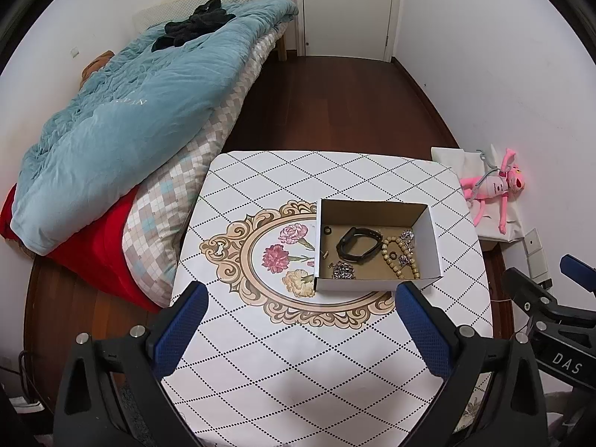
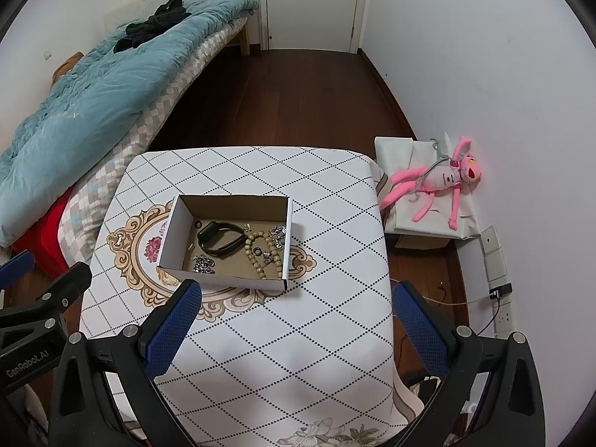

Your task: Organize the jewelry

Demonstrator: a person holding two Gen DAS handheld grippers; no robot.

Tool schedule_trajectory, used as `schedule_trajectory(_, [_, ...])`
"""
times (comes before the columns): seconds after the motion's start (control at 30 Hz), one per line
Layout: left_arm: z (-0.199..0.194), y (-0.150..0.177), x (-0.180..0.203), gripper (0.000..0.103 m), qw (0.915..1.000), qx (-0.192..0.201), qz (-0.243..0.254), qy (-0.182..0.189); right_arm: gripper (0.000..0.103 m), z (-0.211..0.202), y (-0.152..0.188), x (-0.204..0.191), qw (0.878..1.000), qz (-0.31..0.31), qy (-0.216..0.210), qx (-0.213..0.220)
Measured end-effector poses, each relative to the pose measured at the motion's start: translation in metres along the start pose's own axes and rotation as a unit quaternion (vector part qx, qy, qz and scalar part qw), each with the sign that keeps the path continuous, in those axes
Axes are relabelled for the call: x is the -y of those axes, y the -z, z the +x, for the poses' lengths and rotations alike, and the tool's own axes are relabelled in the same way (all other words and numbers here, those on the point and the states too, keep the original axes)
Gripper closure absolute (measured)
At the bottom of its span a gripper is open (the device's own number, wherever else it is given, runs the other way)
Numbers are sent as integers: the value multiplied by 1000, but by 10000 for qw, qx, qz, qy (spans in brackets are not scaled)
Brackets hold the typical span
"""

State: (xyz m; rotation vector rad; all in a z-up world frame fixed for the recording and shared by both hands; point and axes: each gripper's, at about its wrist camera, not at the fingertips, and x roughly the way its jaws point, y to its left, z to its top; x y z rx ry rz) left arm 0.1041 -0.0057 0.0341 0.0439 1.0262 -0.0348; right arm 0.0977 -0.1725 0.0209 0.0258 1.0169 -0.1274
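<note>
A white cardboard box (image 1: 432, 238) (image 2: 167, 238) stands open on the table (image 1: 298, 372) (image 2: 298, 354). Inside lie a black wristband (image 1: 357, 244) (image 2: 220, 240), a wooden bead bracelet (image 1: 400, 260) (image 2: 260, 257), small black rings (image 1: 327, 231) (image 2: 257, 251) and silver chain pieces (image 1: 342, 271) (image 2: 203, 264). My left gripper (image 1: 301, 294) is open and empty, held above the table in front of the box. My right gripper (image 2: 294, 294) is open and empty, above the table's right part, nearer than the box. Each gripper shows at the edge of the other's view.
The table has a diamond-pattern cloth with a flower medallion (image 1: 283, 257). A bed with a blue quilt (image 1: 123, 123) (image 2: 74, 104) lies left. A pink plush toy (image 1: 495, 186) (image 2: 439, 182) lies on a white box at the right wall. A door (image 1: 346, 7) is at the back.
</note>
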Motion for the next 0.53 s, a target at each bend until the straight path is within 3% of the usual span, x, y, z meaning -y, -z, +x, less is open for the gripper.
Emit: schedule_trajectory(0.53, [1, 3, -1, 0, 10000, -9, -5, -7, 0, 1, 1, 0, 10000, -19, -6, -19])
